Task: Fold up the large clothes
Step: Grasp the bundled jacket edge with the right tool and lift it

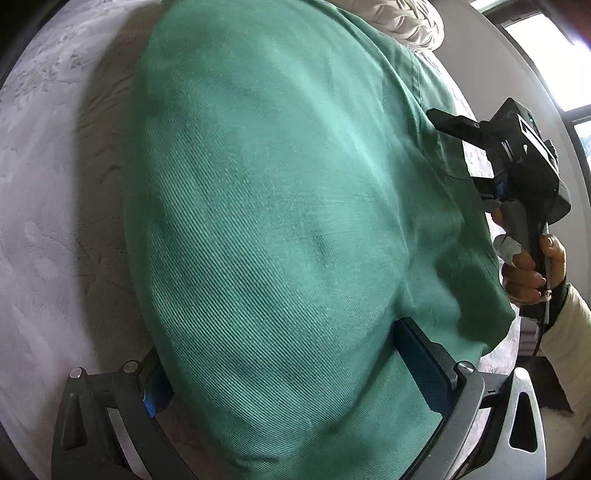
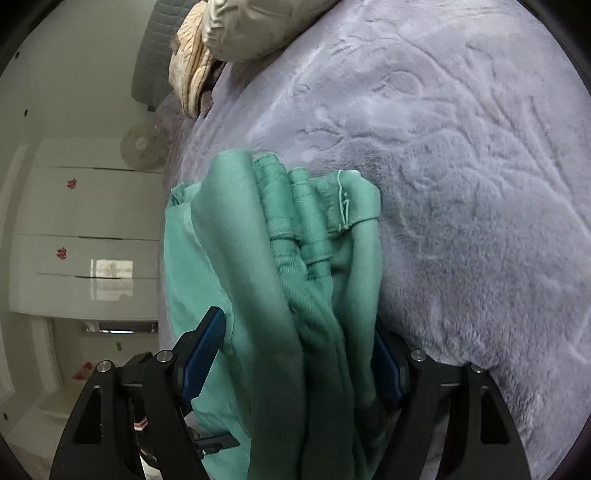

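A large green garment point(image 1: 266, 206) fills the left wrist view, lifted and stretched over a pale plush bed cover point(image 1: 44, 221). My left gripper point(image 1: 291, 373) is shut on its near edge, the cloth running between the blue pads point(image 1: 424, 362). My right gripper point(image 2: 295, 354) is shut on a bunched, seamed part of the same green garment point(image 2: 295, 229), with folds standing up between its blue pads point(image 2: 203, 354). The right gripper also shows in the left wrist view point(image 1: 517, 162), held by a hand at the garment's right edge.
The lilac-grey embossed bed cover point(image 2: 461, 166) spreads under and beyond the garment. A cream pillow point(image 2: 255, 26) and a peach cloth point(image 2: 192, 70) lie at the bed's far end. White cabinets point(image 2: 85, 236) and a fan point(image 2: 142, 144) stand beside the bed.
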Demonstrator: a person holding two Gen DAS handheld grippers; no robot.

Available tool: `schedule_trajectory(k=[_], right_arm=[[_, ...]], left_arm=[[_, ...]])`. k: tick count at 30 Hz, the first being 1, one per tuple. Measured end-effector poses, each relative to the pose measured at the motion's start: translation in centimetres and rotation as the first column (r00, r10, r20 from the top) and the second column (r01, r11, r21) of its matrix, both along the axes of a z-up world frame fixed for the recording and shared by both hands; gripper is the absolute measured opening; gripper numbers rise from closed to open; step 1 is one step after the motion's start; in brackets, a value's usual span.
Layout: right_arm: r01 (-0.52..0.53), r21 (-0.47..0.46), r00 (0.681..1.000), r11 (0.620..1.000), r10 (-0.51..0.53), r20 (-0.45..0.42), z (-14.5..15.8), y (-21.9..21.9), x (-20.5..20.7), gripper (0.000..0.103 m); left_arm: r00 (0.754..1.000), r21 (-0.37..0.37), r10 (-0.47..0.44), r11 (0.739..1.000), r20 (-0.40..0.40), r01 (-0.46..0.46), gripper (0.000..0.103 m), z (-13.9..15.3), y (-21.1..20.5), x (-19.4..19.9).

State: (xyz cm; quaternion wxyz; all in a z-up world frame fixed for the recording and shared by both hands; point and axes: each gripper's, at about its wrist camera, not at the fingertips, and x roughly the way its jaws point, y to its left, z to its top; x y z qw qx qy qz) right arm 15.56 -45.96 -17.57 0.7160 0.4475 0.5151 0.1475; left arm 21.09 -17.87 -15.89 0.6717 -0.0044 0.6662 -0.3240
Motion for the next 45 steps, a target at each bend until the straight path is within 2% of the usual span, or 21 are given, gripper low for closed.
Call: schedule_trajectory(k=[4,6,7,9,10,11,13,14,15,18,21,24,31,37,41,45], right_arm=[[-0.014,-0.013,1.000,1.000,0.014,0.003,0.2,0.5,0.5,0.078],[-0.018,-0.015,1.000,1.000,0.018,0.002,0.4,0.6,0.4,0.072],[-0.018,-0.019,1.000,1.000,0.018,-0.001,0.2,0.4,0.1,0.062],[-0.013,-0.017,1.000,1.000,0.013,-0.006,0.0,0.2,-0.1,0.055],[-0.008,-0.011,1.000,1.000,0.008,-0.007,0.0,0.2,-0.2,0.047],[-0.003,0.001,1.000,1.000,0.003,-0.003,0.1,0.2,-0.3,0.037],[0.000,0.030,1.000,1.000,-0.001,0.027,0.6,0.2,-0.6,0.024],[-0.001,0.034,0.999,0.999,0.000,0.037,0.9,0.3,-0.7,0.022],[-0.002,0.045,0.999,0.999,0.000,0.046,1.2,0.3,-0.9,0.022],[0.016,0.105,0.998,0.994,-0.023,0.061,1.9,0.2,-1.5,0.020],[0.045,0.136,0.996,0.990,-0.055,0.074,2.9,0.8,-2.1,0.020],[0.058,0.119,0.993,0.991,-0.070,0.096,4.5,2.2,-2.9,0.020],[0.072,0.107,0.990,0.992,-0.085,0.114,8.2,6.9,-5.3,0.020],[0.062,0.115,0.991,0.991,-0.075,0.111,9.9,14.5,-7.5,0.020],[0.057,0.154,0.994,0.986,-0.071,0.089,9.1,20.4,-8.2,0.020],[0.051,0.188,0.997,0.981,-0.060,0.041,7.1,25.0,-9.3,0.020]], left_arm=[[1.000,0.007,0.003,1.000,0.016,-0.003,0.103,0.8,1.4,0.0],[0.999,0.005,0.008,1.000,0.034,-0.008,0.101,1.2,1.5,-0.8],[0.999,0.006,0.014,1.000,0.044,-0.014,0.100,1.3,1.6,-1.0],[0.997,0.001,0.031,1.000,0.067,-0.031,0.093,1.9,1.7,-1.5],[0.996,-0.004,0.037,0.999,0.078,-0.037,0.090,2.2,1.8,-1.6],[0.995,-0.005,0.041,0.999,0.090,-0.041,0.083,2.5,1.9,-1.7],[0.994,-0.014,0.044,0.999,0.101,-0.043,0.073,3.0,2.4,-1.8],[0.994,-0.025,0.046,0.999,0.101,-0.044,0.066,3.4,2.6,-1.8],[0.994,-0.033,0.047,0.998,0.101,-0.044,0.060,3.7,2.9,-1.8],[0.993,-0.075,0.051,0.996,0.103,-0.044,0.051,5.1,3.6,-1.6],[0.992,-0.118,0.051,0.992,0.119,-0.037,0.048,6.7,4.1,-1.7],[0.991,-0.168,0.049,0.985,0.122,-0.028,0.048,8.4,5.4,-1.8],[0.995,-0.226,0.022,0.974,0.097,0.001,0.048,10.7,11.6,-2.7],[0.996,-0.180,0.000,0.984,0.085,0.015,0.048,12.6,19.0,-4.6],[0.998,-0.133,-0.001,0.991,0.064,0.010,0.048,12.7,24.8,-6.4],[0.999,-0.075,0.003,0.997,0.049,0.000,0.048,11.1,28.7,-8.0]])
